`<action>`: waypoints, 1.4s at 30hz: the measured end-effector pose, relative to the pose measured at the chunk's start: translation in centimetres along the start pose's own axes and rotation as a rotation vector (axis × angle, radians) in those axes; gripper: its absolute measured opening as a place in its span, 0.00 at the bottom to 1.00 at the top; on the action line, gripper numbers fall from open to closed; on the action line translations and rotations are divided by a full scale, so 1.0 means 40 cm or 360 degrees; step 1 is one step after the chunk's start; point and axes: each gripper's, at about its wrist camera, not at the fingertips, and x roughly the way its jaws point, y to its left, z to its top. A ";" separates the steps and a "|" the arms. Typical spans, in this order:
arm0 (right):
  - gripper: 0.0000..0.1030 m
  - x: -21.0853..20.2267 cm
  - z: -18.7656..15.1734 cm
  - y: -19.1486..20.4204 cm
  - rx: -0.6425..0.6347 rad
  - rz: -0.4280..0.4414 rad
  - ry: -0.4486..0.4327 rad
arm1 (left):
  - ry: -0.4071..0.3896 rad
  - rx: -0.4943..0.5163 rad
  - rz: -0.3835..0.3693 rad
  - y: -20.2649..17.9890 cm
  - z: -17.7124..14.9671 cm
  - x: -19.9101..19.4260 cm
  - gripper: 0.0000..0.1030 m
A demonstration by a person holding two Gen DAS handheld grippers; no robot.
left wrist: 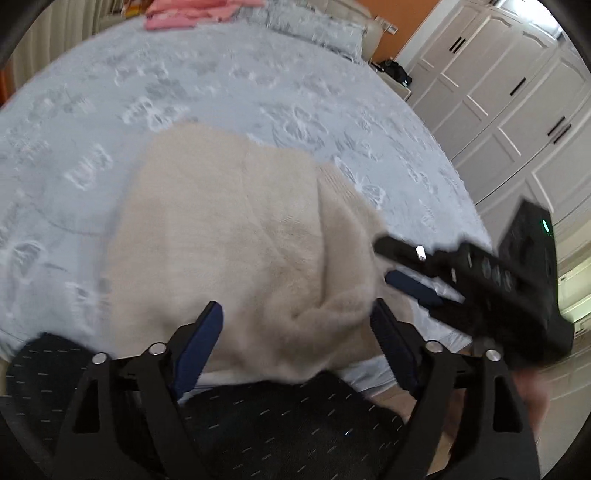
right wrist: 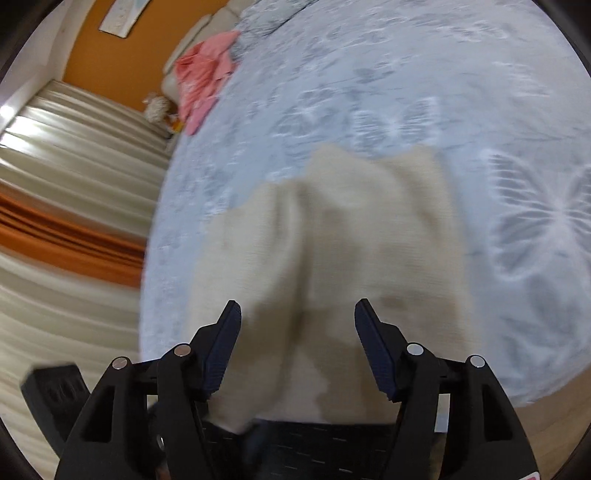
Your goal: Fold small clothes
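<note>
A cream knitted garment (left wrist: 221, 229) lies bunched on the pale blue bed cover (left wrist: 92, 110), with one fold rolled up near the bed's front edge. My left gripper (left wrist: 295, 310) hovers open over that near edge, and its pads do not press the cloth. In the left wrist view my right gripper (left wrist: 386, 260) reaches in from the right beside the rolled fold. The right wrist view has the same garment (right wrist: 351, 240) below my right gripper (right wrist: 298, 306), which is open with cloth showing between the jaws but not pinched.
A pink garment (left wrist: 177, 16) (right wrist: 203, 81) lies crumpled at the far side of the bed. White wardrobe doors (left wrist: 498, 103) stand to the right, striped curtains (right wrist: 74, 177) to the left. A person's dark dotted clothing (left wrist: 277, 424) fills the bottom edge.
</note>
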 end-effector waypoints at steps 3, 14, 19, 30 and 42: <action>0.68 0.051 0.027 0.066 -0.0074 -0.0005 0.0065 | -0.0036 0.0047 0.0071 0.025 -0.015 -0.050 0.80; 0.15 0.175 0.020 0.176 -0.0301 -0.0147 0.0266 | -0.0003 -0.0102 0.0106 0.108 -0.060 -0.098 0.82; 0.14 -0.022 0.086 0.233 -0.0348 0.0107 -0.0070 | -0.0007 -0.0114 0.0083 0.124 -0.067 -0.112 0.82; 0.24 0.018 0.059 -0.167 0.0078 -0.0089 0.0018 | 0.0085 -0.0261 0.0024 0.155 -0.065 -0.051 0.82; 0.53 -0.185 -0.080 -0.055 -0.0193 -0.0159 -0.0205 | 0.0197 -0.0186 0.0029 0.128 -0.057 0.018 0.85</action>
